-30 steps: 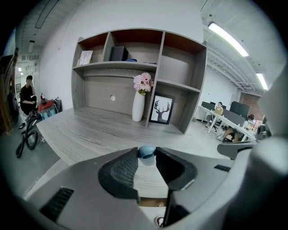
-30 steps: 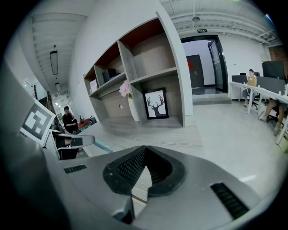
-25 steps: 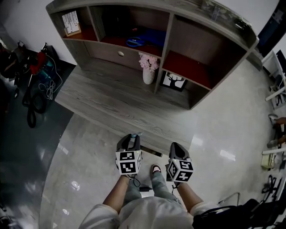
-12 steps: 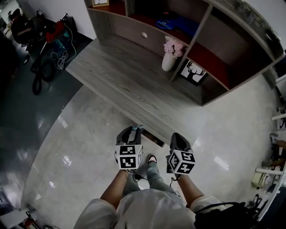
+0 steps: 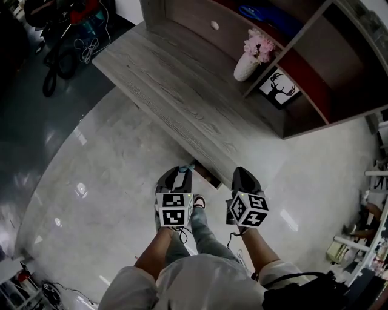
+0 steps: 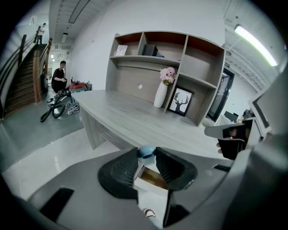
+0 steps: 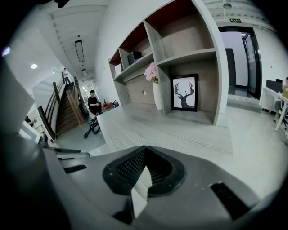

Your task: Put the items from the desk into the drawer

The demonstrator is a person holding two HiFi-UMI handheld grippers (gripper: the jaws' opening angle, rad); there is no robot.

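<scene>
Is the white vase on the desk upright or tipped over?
Upright: the vase stands on its base on the desk, with the pink flowers at its top.

The drawer [image 5: 209,177] is largely hidden under the desk's [image 5: 182,103] near edge; the small blue thing [image 6: 146,152] cannot be identified.

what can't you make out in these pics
- Small blue item in the left hand-held gripper: left gripper view, the pads cover its sides, so what it is can't be told.
- Open drawer under the desk edge: same view, the jaws hide all but a slice; contents unseen.
- Blue thing near the top edge: head view, too small and dark to identify.
</scene>
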